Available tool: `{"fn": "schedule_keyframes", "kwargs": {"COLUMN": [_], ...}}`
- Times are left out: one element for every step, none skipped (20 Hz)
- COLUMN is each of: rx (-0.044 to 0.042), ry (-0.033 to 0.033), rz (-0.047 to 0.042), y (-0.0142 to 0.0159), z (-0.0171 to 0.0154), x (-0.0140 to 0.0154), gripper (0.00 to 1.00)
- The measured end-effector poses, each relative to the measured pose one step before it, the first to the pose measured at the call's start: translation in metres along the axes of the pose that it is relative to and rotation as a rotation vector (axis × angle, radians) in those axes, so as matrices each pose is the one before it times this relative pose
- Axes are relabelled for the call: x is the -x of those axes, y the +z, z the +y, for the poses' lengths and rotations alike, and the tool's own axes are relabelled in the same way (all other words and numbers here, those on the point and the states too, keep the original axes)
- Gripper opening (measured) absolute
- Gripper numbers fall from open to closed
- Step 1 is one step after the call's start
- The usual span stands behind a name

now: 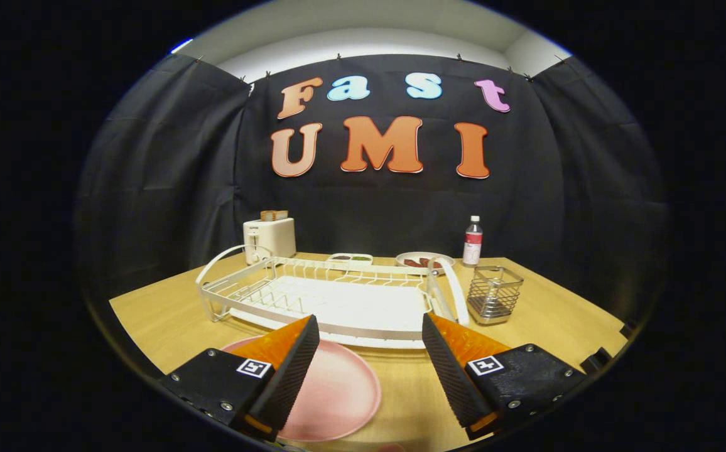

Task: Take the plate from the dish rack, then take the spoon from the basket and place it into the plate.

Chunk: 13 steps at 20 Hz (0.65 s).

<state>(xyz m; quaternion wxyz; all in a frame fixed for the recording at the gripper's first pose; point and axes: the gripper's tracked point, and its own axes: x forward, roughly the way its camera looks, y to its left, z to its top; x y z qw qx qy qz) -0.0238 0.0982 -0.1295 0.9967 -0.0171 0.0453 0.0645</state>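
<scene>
Handheld gripper [370, 336]: two wedge-shaped fingers [292, 370] are tapering toward their far tips, their inner faces carrying finely ribbed pads [448, 370] and standing wide apart with nothing between them. Each finger is sitting on a black block bearing a square black-and-white marker [254, 368] and small silver screws [227, 406].

From where I steer, the gripper [370, 326] hangs with fingers spread wide over the table's [551, 314] near edge, nothing between them. The plate [338, 392] lies flat at that edge, partly under my left finger. Just beyond the fingertips the dish rack [331, 298] sits mid-table. The basket [493, 294] stands right of the rack. Along the far edge I see a toaster [270, 238] toward the left corner, two dishes [424, 260], then a bottle [473, 242] behind the basket.
</scene>
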Motion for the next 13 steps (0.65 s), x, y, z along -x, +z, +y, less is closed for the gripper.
{"fn": "schedule_keyframes", "kwargs": {"rx": [0.00247,0.00383,0.00522,0.00238,-0.0027,-0.00433,-0.00243,0.00359,0.0061,0.0012,-0.00331,-0.00546,-0.00733], "ry": [-0.01443,-0.01496,-0.01645,-0.01551,-0.01123,-0.01111,-0.01294,-0.01381,-0.01519,-0.01272,-0.00613,-0.00582,-0.00743], "rz": [-0.00288,-0.00506,-0.00395,-0.00183,-0.00117,-0.00396,-0.00988,-0.01274,-0.00965,-0.00774,-0.00543,-0.00019,0.00107], "y": [0.0035,0.00372,0.00335,0.00283,0.00411,0.0054,0.00665,0.00641,0.00626,0.00529,0.00456,0.00257,0.00222], "z": [-0.01234,-0.01193,-0.01234,-0.01191,-0.01116,-0.00985,-0.01081,-0.0105,-0.01073,-0.00921,-0.00699,-0.00645,-0.00628], "x": [0.00039,0.00129,0.00014,0.00044,0.00071,-0.0002,0.0003,0.00051,-0.00011,-0.00082,-0.00058,0.0003,-0.00012], "gripper": [0.98,0.98,0.98,0.98,0.98,0.98,0.98,0.98,0.98,0.98,0.98,0.98,0.98]}}
